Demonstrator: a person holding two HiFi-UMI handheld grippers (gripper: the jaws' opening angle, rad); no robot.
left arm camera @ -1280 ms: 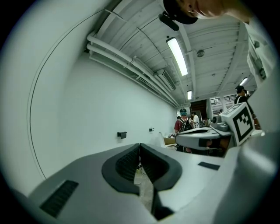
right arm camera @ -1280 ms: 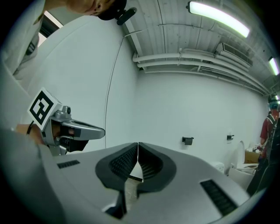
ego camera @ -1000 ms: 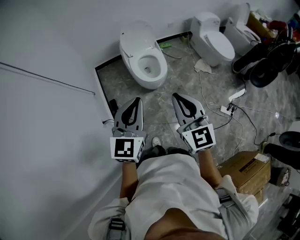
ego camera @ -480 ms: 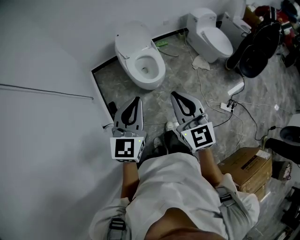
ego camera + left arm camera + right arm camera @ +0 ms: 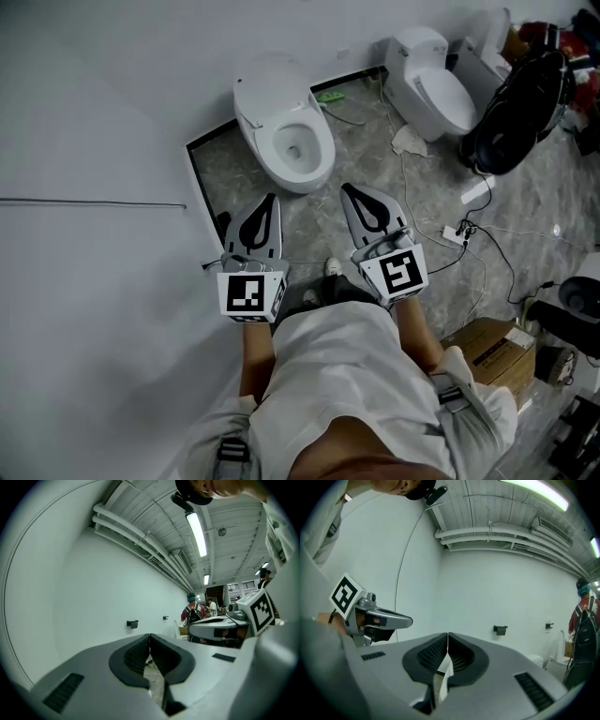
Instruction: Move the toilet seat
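Left claw [image 5: 266, 201] and right claw [image 5: 350, 190] sit mid-frame, each pressed together on nothing. The toilet seat [image 5: 320, 141] rests on its toilet [image 5: 265, 89] in the upper centre, well apart from both.

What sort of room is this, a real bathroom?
Probably not a working bathroom; more likely a workshop or mock-up space. A toilet and more toilets stand side by side with no partitions, loose cables and a power strip lie about, and a cardboard box sits nearby.
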